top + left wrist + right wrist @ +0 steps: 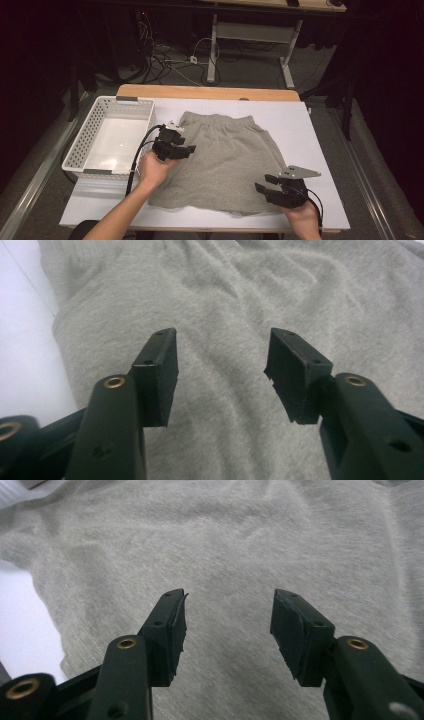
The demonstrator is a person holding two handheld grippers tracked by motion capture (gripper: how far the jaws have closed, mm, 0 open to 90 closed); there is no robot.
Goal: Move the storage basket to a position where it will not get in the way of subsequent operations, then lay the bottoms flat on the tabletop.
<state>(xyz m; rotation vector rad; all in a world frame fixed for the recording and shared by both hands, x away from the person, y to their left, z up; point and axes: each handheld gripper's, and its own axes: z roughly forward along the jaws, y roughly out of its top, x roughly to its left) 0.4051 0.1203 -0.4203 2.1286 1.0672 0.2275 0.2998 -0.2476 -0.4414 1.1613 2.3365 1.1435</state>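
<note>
A pair of grey shorts [227,160] lies spread flat on the white table top [310,130], waistband toward the far side. My left gripper [186,149] hovers over the shorts' left edge, jaws open with only cloth [225,315] beneath them. At the shorts' near right corner my right gripper [266,184] is open too, pointing left across the grey fabric [230,550]. Neither holds any cloth. In each gripper view the two black jaws stand well apart.
A white perforated basket [86,145] stands at the table's left, just beside my left hand. Beyond the wooden far edge [210,92] are floor cables and a desk frame [215,45]. Bare white table lies right of the shorts.
</note>
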